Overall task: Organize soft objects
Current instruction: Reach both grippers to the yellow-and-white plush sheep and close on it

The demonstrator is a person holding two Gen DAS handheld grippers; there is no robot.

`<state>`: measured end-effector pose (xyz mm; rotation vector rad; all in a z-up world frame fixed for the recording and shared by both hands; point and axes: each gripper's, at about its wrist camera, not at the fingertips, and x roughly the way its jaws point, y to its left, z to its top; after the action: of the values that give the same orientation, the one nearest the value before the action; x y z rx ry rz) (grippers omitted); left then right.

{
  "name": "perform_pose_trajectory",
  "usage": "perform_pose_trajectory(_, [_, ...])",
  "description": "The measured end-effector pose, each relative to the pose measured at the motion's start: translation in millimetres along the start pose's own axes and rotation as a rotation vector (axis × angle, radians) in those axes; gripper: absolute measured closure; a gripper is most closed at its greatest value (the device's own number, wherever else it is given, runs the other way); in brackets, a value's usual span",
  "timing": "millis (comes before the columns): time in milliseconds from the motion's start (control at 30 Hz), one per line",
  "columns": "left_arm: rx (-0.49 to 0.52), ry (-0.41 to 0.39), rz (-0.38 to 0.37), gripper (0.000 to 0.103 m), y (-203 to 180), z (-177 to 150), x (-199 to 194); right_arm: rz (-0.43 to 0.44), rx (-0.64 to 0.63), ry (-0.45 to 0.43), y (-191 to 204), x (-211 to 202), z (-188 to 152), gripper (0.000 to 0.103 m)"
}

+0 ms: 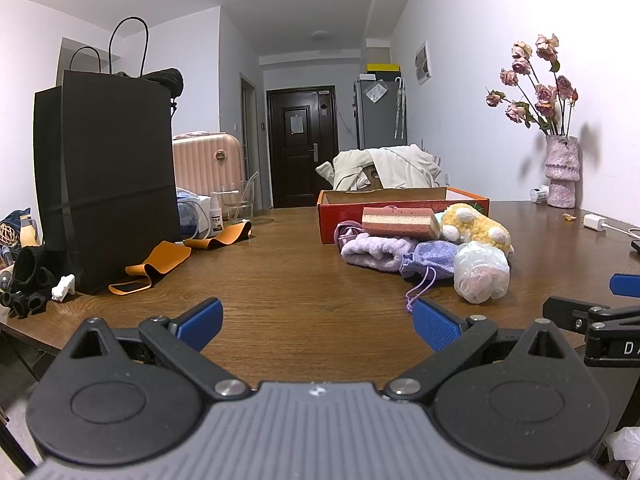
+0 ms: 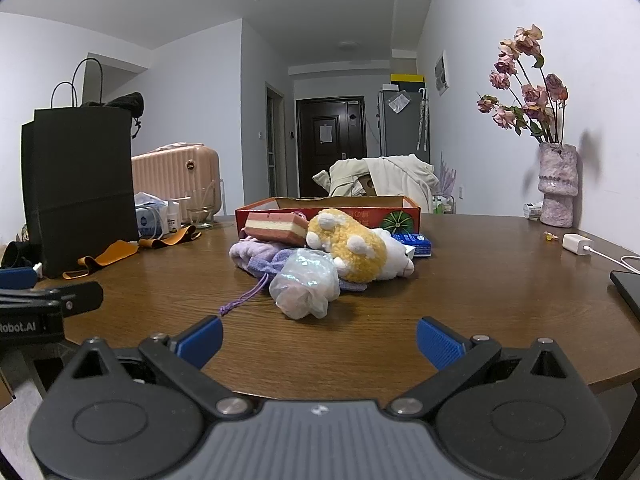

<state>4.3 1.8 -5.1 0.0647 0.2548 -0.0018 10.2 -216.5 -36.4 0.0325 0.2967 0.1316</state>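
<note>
Left claw [image 1: 318, 326] gapes empty; soft pile [image 1: 424, 248] beside box [image 1: 400, 200].

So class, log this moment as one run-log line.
left gripper: open, empty | right gripper: open, empty | soft pile: untouched, before red box | step: none begun

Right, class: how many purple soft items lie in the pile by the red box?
2: a fluffy purple towel at the pile's left, and a purple drawstring pouch just in front of it, partly under the plastic bag. More may be hidden underneath.
</note>
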Motion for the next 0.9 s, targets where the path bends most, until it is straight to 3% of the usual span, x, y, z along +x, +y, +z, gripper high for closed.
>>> perform_pose_trajectory(667, [-0.001, 0.011, -0.015, 0.000, -3, 11, 12, -0.006, 0.009, -0.003, -4, 5, 7, 0.000])
perform_pose_trajectory(767, [-0.013, 0.034, -0.044, 0.000, -9, 18, 31, 0.012, 0.030, -0.010, -10, 22, 14, 0.000])
perform_pose_trajectory(900, [0.034, 0.044, -0.052, 0.000, -22, 27, 59, 0.042, 0.085, 0.077, -20, 63, 21, 0.001])
